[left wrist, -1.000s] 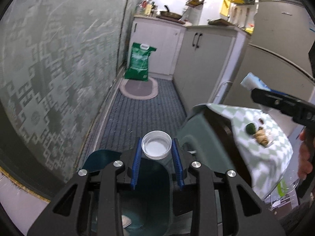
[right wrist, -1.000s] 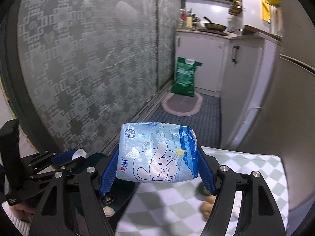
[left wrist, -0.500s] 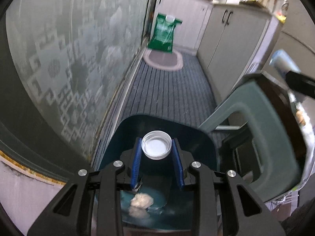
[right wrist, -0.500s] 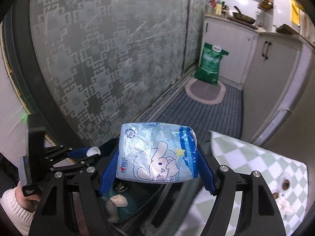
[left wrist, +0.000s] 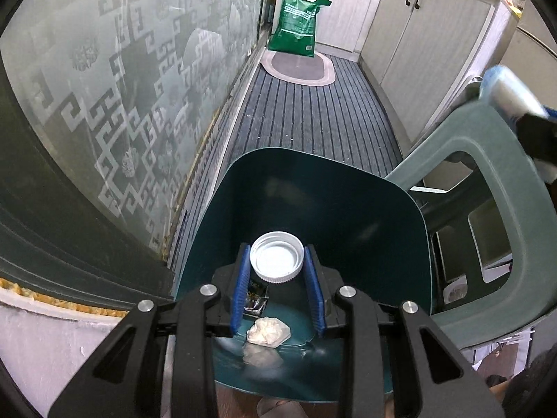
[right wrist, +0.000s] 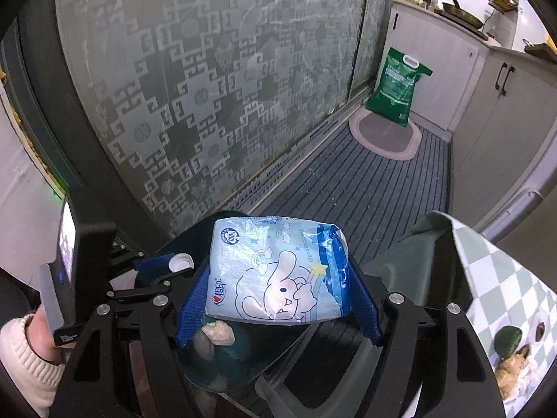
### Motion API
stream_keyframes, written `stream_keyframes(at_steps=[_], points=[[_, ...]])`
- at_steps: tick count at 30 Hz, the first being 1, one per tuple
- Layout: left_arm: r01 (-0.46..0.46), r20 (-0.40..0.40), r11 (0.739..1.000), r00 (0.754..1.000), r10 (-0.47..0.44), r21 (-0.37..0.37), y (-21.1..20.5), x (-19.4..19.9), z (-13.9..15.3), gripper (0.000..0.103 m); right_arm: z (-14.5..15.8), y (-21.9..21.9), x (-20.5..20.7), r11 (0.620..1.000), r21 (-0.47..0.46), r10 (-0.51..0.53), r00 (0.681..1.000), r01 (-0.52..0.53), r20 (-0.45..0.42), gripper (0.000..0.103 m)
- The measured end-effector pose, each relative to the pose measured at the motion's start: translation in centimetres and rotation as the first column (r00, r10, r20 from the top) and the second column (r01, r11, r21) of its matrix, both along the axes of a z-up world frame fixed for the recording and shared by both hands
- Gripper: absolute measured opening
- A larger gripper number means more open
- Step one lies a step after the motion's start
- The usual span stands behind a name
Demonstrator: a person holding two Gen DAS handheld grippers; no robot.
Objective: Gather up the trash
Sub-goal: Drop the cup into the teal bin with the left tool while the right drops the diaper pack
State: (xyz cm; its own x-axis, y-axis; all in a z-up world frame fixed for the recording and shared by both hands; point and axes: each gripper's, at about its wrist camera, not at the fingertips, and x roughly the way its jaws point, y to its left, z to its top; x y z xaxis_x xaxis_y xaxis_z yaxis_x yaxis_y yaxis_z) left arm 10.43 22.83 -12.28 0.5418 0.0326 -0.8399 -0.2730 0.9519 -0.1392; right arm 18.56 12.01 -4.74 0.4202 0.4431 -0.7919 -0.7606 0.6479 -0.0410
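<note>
Trash: white-capped bottle point(left wrist: 276, 256) clamped between the blue pads of the left gripper point(left wrist: 277, 285), jaws closed on its neck, held over the open dark-teal bin point(left wrist: 313, 181). Blue tissue pack point(right wrist: 278, 271) pinched crosswise in the right gripper point(right wrist: 276, 299), jaws spread only to the pack's width, above the same bin. Crumpled tissue wad point(left wrist: 268, 329) and dark wrapper point(left wrist: 256, 299) inside. Green chair point(left wrist: 487, 160) just beside the bin.

I'm in a home kitchen: white cabinets point(right wrist: 435, 55) far ahead, a pan point(right wrist: 461, 14) on the counter, striped floor mat point(left wrist: 306, 122).
</note>
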Motion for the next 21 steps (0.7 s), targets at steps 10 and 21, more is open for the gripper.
stream_keyframes(at_steps=[10,21], points=[[0.007,0.075,1.000,0.997,-0.007,0.004,0.3,-0.7,1.7,0.035,-2.5,1.0,0.7,0.998,-0.056,0.000,0.998,-0.003,-0.057,0.073],[-0.036,0.236,0.999,0.971,0.038,-0.013,0.7,-2.9,5.8,0.031,-5.5,2.6,-0.4,0.988,-0.142,0.051,0.993,-0.066,-0.107,0.073]])
